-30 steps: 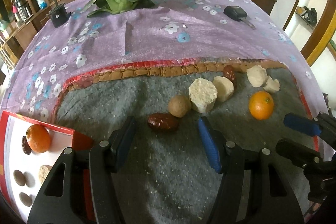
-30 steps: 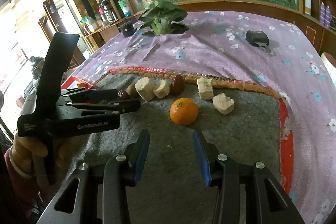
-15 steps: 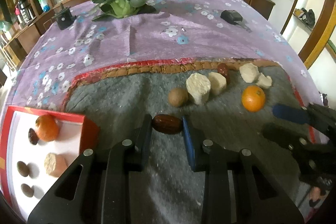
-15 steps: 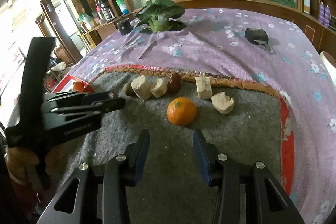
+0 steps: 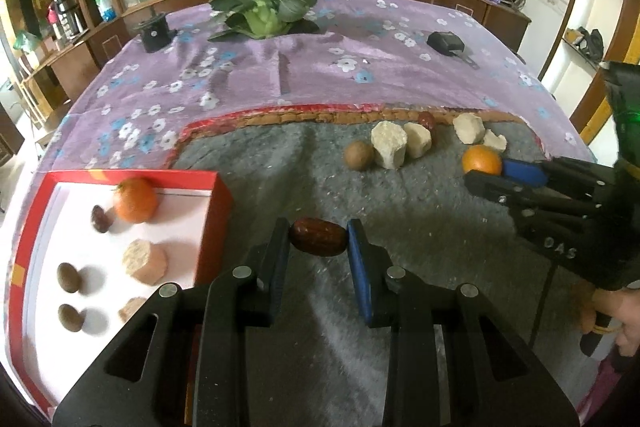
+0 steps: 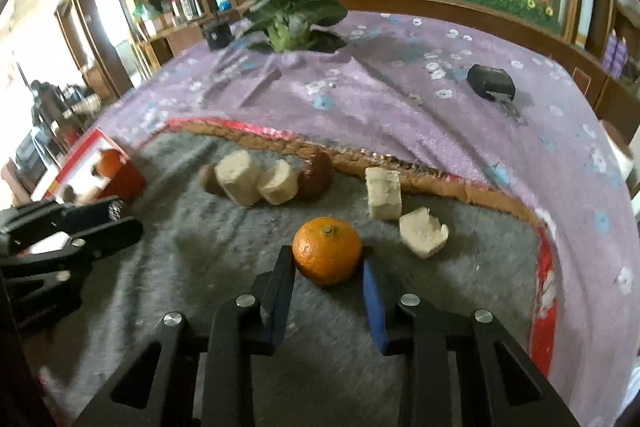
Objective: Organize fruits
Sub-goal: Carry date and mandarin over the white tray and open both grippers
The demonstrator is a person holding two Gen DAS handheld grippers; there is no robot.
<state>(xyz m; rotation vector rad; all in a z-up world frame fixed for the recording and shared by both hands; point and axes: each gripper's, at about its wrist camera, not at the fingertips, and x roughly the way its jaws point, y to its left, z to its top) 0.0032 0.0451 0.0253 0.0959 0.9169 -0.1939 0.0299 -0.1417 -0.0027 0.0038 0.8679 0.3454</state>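
Note:
My left gripper (image 5: 318,241) is shut on a red date (image 5: 318,237) and holds it above the grey mat, right of the red tray (image 5: 218,227). The tray holds an orange (image 5: 135,199), a dark date, pale chunks and brown fruits. My right gripper (image 6: 326,265) is open, its jaws on either side of an orange (image 6: 327,250) on the mat; that gripper also shows in the left wrist view (image 5: 500,175). Pale chunks (image 6: 240,177), a brown round fruit (image 5: 359,155) and another red date (image 6: 316,174) lie farther back.
The grey mat (image 5: 420,235) lies on a purple flowered cloth (image 5: 320,67). A leafy green vegetable (image 5: 264,7), a black round object (image 5: 154,33) and a black device (image 5: 446,43) sit at the far side. Cabinets stand beyond the table.
My left gripper closed on the red date, lifted it and moved left toward the tray. My right gripper advanced until its jaws flank the orange.

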